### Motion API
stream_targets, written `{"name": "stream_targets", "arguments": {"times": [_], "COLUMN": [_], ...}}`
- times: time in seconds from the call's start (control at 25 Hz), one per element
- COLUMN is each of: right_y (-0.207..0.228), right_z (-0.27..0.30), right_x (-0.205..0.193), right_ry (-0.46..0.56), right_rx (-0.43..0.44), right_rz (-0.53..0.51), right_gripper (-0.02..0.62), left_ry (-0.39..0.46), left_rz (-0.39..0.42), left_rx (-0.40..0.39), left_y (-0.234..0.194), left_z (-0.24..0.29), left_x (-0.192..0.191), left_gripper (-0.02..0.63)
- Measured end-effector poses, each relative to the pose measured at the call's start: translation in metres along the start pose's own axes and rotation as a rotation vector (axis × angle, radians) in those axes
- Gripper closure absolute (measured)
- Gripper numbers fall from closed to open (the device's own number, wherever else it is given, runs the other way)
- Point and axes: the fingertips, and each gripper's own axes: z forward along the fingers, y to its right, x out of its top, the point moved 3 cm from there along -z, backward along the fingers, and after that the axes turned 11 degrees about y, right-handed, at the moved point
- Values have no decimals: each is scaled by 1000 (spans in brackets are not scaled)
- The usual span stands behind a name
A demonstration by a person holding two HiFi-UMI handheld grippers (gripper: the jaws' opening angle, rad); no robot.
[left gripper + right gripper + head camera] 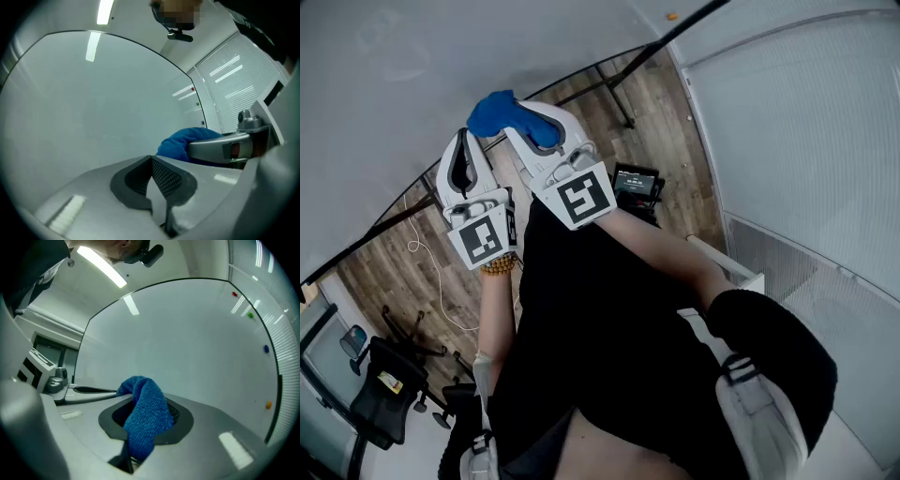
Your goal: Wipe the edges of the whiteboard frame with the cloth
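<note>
Your right hand-held gripper [530, 127] clamps the blue cloth [495, 112], bunched past the tips so that fabric, not plastic, meets the whiteboard [403, 66] frame [591, 67]. Left hand-held gripper [465, 155] is pinched together, empty, just beside.

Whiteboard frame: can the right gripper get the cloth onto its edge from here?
Probably yes. The right gripper is shut on the blue cloth close to the whiteboard frame, with nothing between them in the head view. The left gripper, shut and empty, sits beside it, not across its path.

Cloth [142, 401] in R tongs [149, 423], whiteboard [187, 343] ahead
</note>
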Motion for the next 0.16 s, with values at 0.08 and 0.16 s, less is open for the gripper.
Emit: {"name": "stream_targets", "arguments": {"times": [0.08, 0.16], "right_y": [-15, -29], "right_z": [-4, -14], "right_x": [0, 1], "right_ry": [0, 3], "right_rx": [53, 91], "right_rz": [-5, -5], "right_gripper": [502, 503], "left_ry": [-17, -34], "left_rz": [21, 39], "left_rx": [37, 77], "left_y": [-8, -12], "left_z": [-20, -41], "left_x": [-2, -1], "left_gripper": [508, 508]}}
